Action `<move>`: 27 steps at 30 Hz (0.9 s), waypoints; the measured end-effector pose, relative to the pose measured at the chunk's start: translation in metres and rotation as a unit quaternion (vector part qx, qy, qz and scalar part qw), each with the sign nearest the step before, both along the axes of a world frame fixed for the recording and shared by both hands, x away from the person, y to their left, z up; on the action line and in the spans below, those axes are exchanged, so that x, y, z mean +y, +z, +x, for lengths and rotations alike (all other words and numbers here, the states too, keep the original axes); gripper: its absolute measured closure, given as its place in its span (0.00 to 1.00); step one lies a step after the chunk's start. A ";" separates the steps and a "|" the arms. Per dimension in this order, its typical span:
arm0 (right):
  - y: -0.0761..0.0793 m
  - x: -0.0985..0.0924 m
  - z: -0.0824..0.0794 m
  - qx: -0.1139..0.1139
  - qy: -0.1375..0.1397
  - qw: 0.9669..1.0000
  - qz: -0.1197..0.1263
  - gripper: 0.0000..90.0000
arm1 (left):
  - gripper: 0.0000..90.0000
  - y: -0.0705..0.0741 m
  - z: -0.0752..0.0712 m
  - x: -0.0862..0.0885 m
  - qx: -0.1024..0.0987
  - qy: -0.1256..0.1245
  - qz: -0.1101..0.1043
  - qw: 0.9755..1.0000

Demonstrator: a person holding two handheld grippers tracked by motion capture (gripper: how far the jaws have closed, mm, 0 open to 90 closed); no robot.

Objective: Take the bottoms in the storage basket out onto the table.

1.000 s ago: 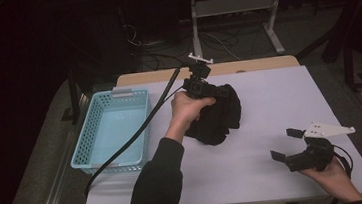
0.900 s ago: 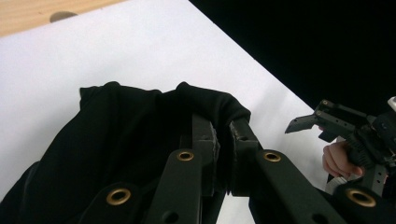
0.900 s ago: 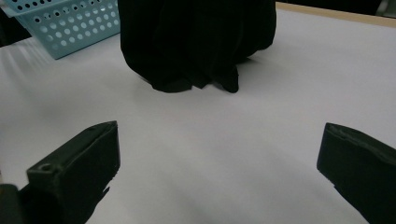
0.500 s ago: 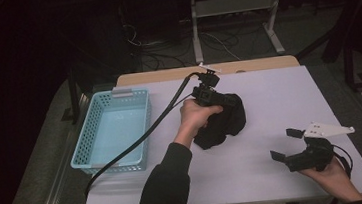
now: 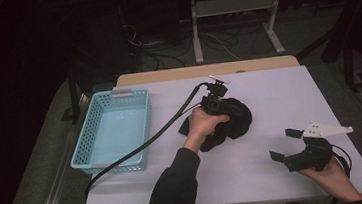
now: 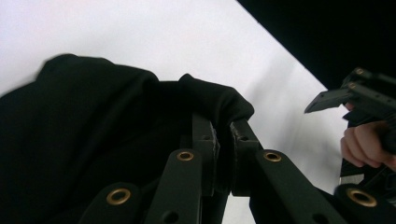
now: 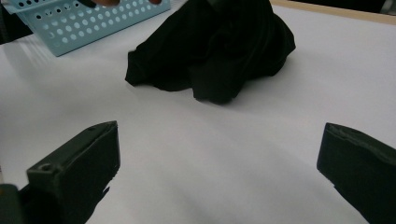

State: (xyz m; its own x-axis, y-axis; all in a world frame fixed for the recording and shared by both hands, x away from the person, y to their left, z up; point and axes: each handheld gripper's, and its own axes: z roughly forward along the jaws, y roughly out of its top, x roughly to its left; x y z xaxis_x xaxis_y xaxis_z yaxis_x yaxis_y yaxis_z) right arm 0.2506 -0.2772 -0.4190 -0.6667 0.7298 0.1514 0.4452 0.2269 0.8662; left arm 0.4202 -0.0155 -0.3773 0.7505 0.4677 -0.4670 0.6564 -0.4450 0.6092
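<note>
Down comes the left gripper with the black cloth, its jaws pinched shut on a fold so the cloth comes along. It sits mid-table, near the basket. The right gripper waits, jaws wide open, well apart.

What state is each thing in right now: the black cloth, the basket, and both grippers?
black cloth: crumpled in a heap on the table, pinched at a fold
blue basket: upright on the table, nothing inside
left gripper: fingers shut on the black cloth
right gripper: fingers wide open, holding nothing, apart from the cloth
</note>
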 end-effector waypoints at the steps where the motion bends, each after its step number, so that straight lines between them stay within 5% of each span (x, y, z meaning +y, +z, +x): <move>1: 0.000 0.000 0.000 0.000 0.000 1.000 0.000 0.00 | 0.94 -0.003 0.000 -0.001 0.003 -0.001 0.000 1.000; 10: -0.001 0.001 0.000 0.001 0.002 1.000 -0.002 0.00 | 0.89 -0.018 -0.004 -0.007 0.007 -0.017 0.009 1.000; 17: -0.001 0.002 0.001 0.002 0.004 1.000 -0.004 0.00 | 0.62 -0.014 -0.009 -0.005 -0.010 -0.030 0.018 0.999; 27: -0.002 0.003 0.001 0.003 0.006 1.000 -0.006 0.00 | 0.30 -0.007 -0.013 0.030 -0.017 0.003 -0.022 1.000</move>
State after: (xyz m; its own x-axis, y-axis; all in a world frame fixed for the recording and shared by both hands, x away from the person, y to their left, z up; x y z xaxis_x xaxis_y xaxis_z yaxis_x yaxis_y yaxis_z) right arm 0.2521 -0.2744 -0.4209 -0.6741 0.7239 0.1468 0.4473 0.2420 0.8610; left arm 0.4070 0.0140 -0.3842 0.7635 0.4527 -0.4605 0.6373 -0.4132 0.6504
